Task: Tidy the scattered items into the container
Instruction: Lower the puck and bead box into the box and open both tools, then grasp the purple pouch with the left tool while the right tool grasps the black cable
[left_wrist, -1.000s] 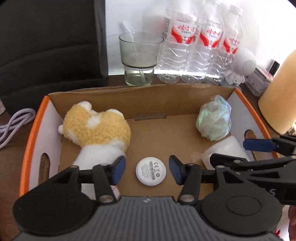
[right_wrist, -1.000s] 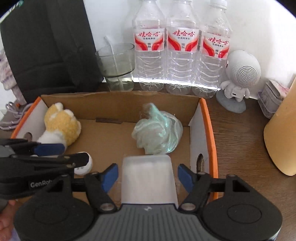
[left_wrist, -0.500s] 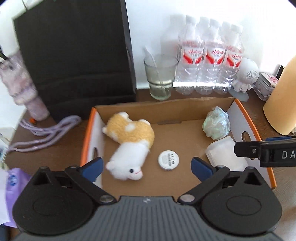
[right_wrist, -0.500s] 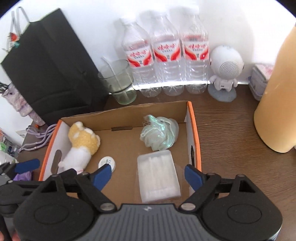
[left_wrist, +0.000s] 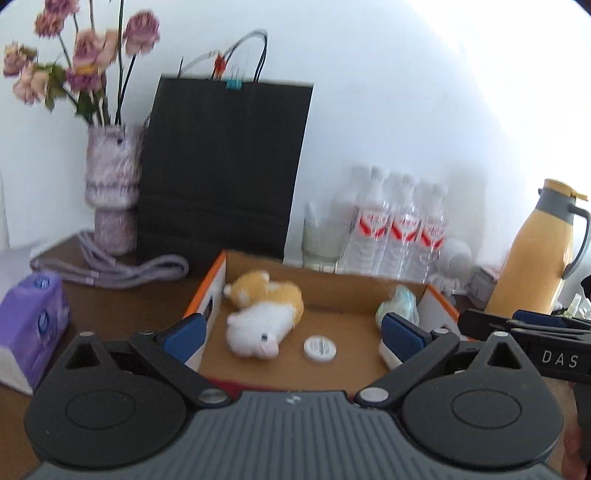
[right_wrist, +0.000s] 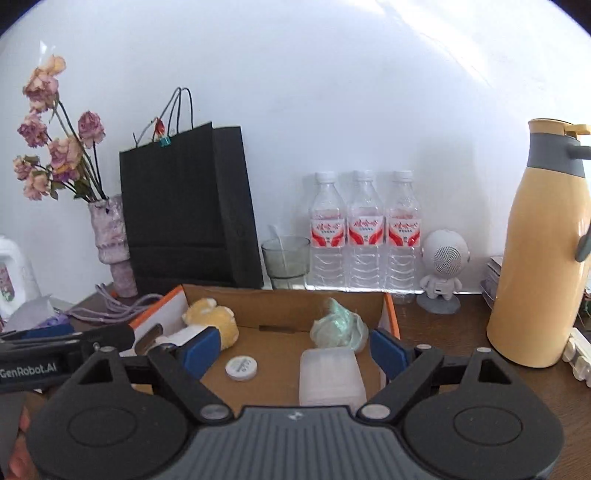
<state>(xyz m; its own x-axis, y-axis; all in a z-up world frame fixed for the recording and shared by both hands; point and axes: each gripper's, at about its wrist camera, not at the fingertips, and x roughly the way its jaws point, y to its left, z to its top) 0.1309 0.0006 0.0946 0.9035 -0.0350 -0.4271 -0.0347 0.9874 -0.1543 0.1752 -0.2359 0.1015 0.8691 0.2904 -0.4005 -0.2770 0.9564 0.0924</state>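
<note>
Cardboard container (right_wrist: 280, 295) at lower centre of frame, on desk (right_wrist: 443, 332), holding plush toy (left_wrist: 264, 314), round disc (right_wrist: 241, 368), clear packet (right_wrist: 330, 376), green bundle (right_wrist: 338, 328); left gripper (left_wrist: 291, 334) and right gripper (right_wrist: 291, 349) jaws released, just widened, nothing grasped.

"GenRobot.AI", white on black, runs along the side of the left gripper (right_wrist: 66, 334), low at the left edge of the right wrist view. "DAS", white letters cut off by the frame, sits on the right gripper (left_wrist: 546, 325) at the right of the left wrist view. Water bottles (right_wrist: 365, 229) beyond the right gripper carry red-and-white labels; print too small to read. Round white disc (right_wrist: 242, 367) just ahead shows tiny grey print, illegible.
</note>
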